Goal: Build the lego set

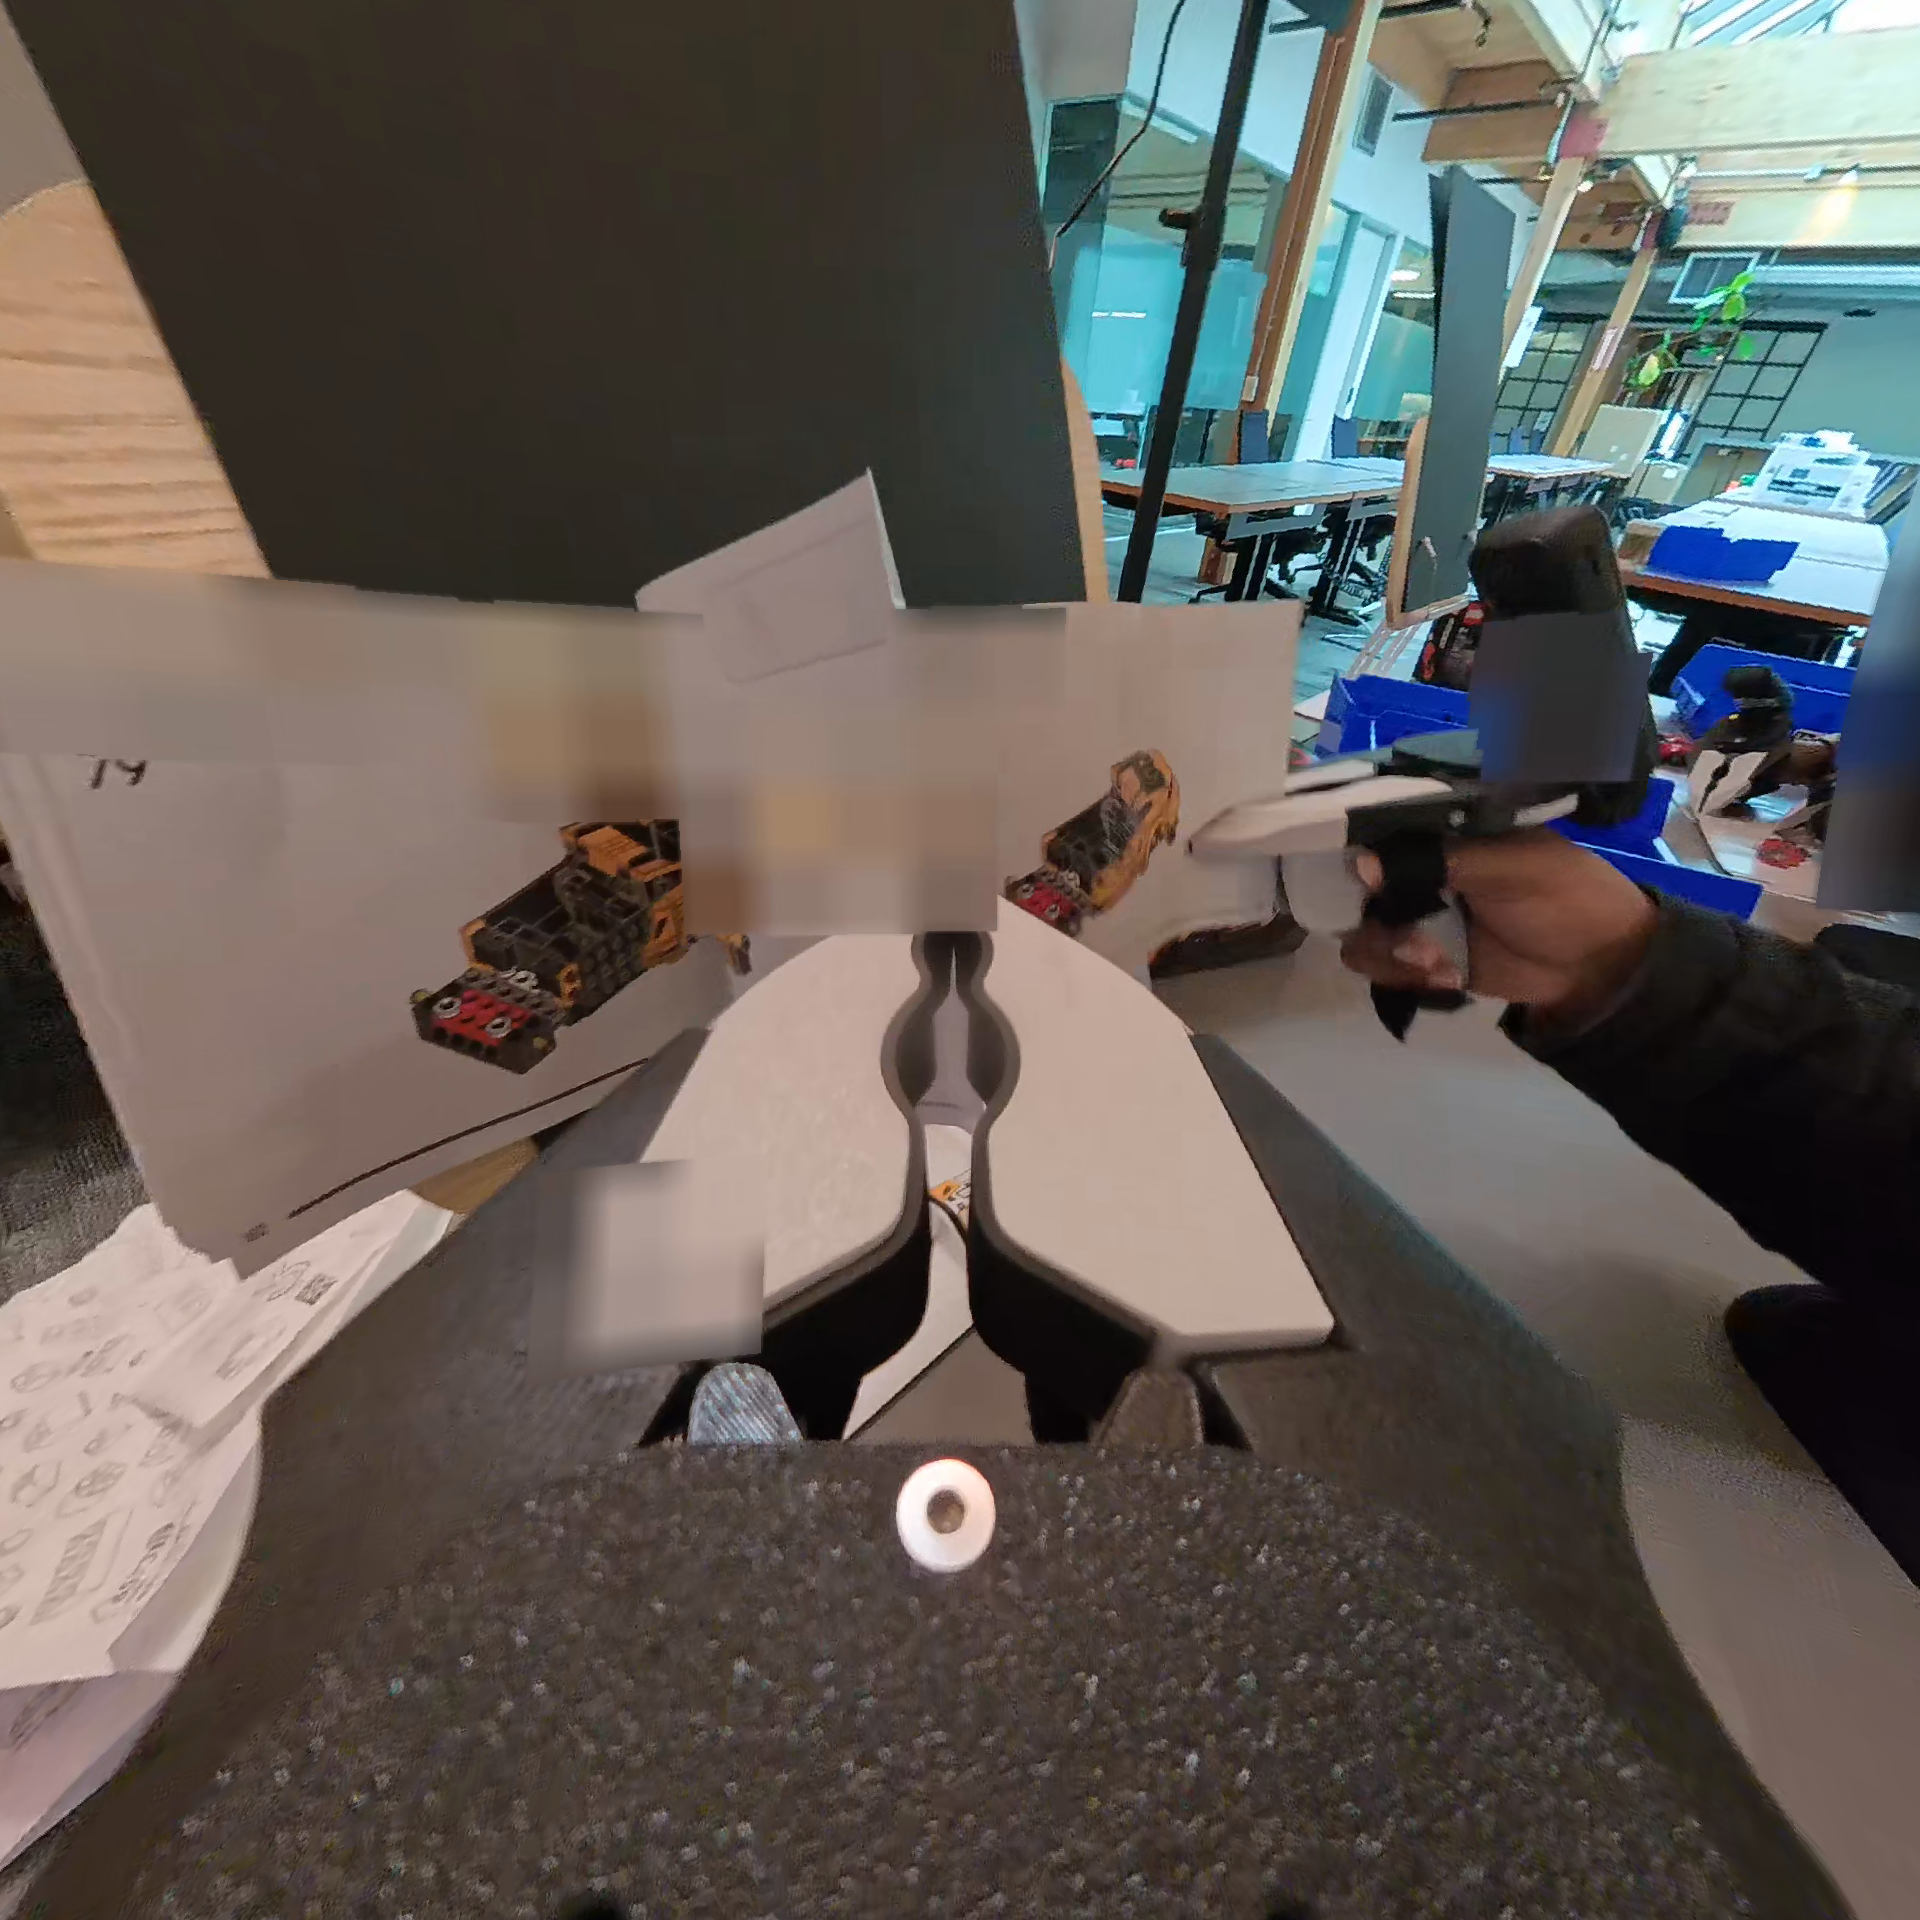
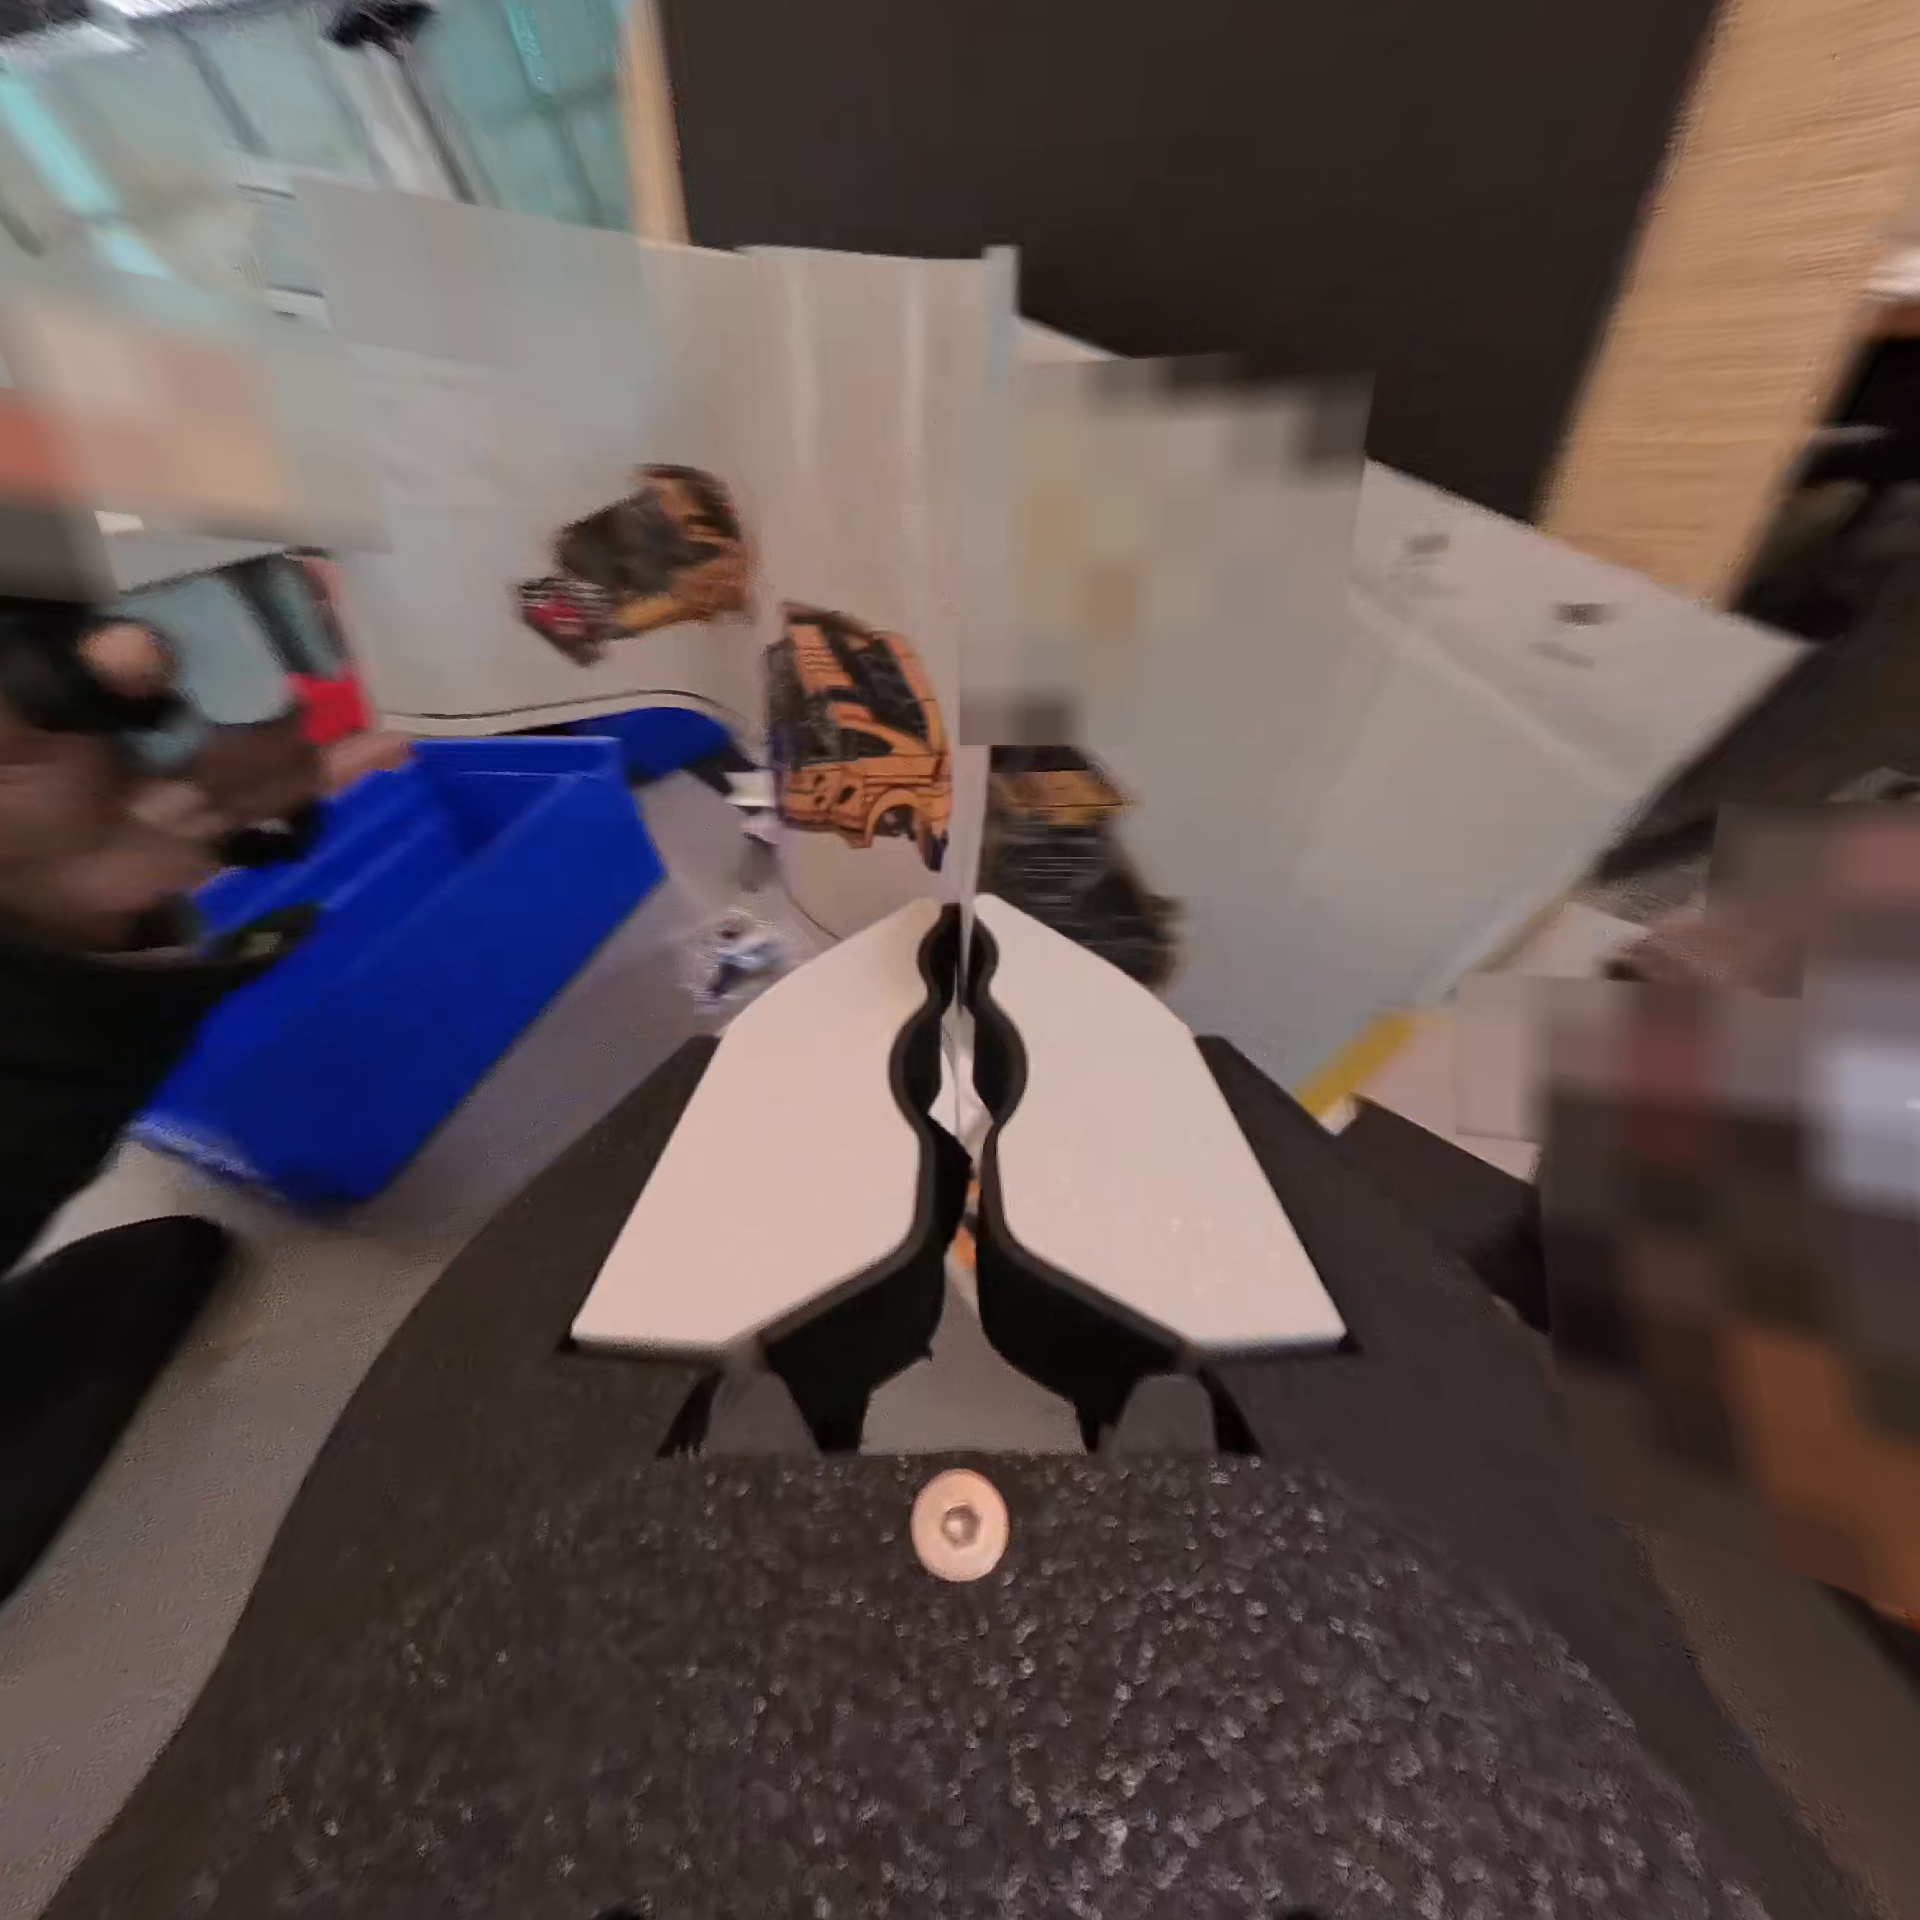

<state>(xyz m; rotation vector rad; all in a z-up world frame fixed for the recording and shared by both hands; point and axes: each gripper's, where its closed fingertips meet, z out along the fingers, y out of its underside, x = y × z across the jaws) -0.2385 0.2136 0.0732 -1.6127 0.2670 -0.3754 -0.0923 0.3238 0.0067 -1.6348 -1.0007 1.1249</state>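
Observation:
The open instruction booklet (image 1: 312, 883) stands lifted off the grey table (image 1: 1455, 1164), its white pages showing printed pictures of a yellow, black and red model (image 1: 561, 945). My left gripper (image 1: 951, 940) is shut on the booklet's lower edge, and paper shows between its fingers. My right gripper (image 1: 1205, 836) comes in from the right, shut at a page's right edge. In the right wrist view the booklet (image 2: 852, 416) fills the middle. A thin page (image 2: 966, 831) runs edge-on between the closed fingers of the right gripper (image 2: 961, 920). That view is motion-blurred.
A blue bin (image 2: 416, 935) stands on the table left of the right gripper. More blue bins (image 1: 1392, 707) lie behind the booklet. Loose printed sheets (image 1: 104, 1455) lie at the lower left. A black backboard (image 1: 623, 312) stands behind. The grippers' ends are close to 20 cm from one another.

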